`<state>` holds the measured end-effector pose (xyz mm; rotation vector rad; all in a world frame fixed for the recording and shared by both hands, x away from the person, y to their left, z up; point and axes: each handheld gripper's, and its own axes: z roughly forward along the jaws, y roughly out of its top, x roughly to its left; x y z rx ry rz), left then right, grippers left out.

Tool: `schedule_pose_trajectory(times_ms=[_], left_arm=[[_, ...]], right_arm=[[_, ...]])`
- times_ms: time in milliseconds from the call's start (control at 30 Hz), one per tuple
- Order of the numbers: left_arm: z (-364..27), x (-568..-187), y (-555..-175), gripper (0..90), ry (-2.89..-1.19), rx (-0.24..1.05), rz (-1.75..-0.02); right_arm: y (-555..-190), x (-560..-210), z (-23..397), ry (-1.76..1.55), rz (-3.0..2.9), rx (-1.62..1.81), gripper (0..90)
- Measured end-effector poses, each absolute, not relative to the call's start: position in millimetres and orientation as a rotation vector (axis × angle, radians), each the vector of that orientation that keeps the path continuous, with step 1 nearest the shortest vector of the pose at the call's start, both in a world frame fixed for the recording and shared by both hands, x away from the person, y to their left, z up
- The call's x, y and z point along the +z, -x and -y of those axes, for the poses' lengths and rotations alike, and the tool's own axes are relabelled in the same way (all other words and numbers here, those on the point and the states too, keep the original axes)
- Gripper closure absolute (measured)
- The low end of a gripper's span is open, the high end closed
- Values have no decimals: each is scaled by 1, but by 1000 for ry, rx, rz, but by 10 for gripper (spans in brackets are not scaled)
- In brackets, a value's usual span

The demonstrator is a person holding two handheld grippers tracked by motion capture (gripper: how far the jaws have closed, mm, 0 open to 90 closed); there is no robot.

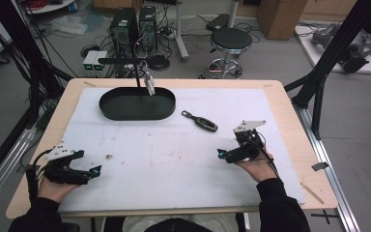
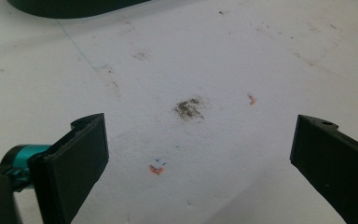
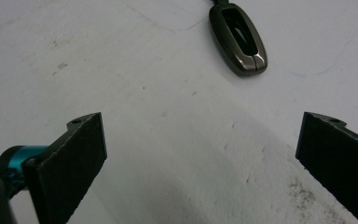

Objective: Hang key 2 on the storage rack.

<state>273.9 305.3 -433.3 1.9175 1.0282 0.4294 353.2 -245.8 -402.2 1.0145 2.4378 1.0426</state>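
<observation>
A person sits at a light wooden table (image 1: 290, 121) covered by a white foam sheet (image 1: 174, 154), holding a black two-jaw tool in each hand. The left tool (image 1: 95, 171) rests near the table's front left corner; its jaws stand wide apart with nothing between them, above a grey smudge (image 2: 189, 108) on the sheet. The right tool (image 1: 221, 154) lies toward the front right — its jaws are likewise spread wide and empty.

The thing nearest at hand is a dark grey metallic car key fob with a short strap (image 1: 200, 121). It lies flat on the sheet right of centre, apart from and beyond the right tool, whose jaws point toward it (image 3: 238, 39) — probably lined up for a grasp.

Toward the far edge, left of centre, sits a black oval tray with a low rim (image 1: 107, 110). It looks empty; a small silvery object (image 1: 149, 83) hangs on a thin black stand at its far rim. The tray seems a likely destination for the fob, though that is only a guess.
</observation>
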Motion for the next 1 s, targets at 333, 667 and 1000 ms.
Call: schedule_pose_trajectory(times_ms=[333, 667, 1000], left_arm=[[-304, -434, -274, 48, -1928, 430, -1023], [-303, -435, -276, 47, -1938, 426, -1019], [-303, -435, -276, 48, -1940, 422, -1016]], right_arm=[[-375, -393, 238, -1039, -2461, 1025, 10], [-403, -379, 230, -1049, -2479, 1021, 10], [-425, -372, 213, -1033, -2515, 982, 10]])
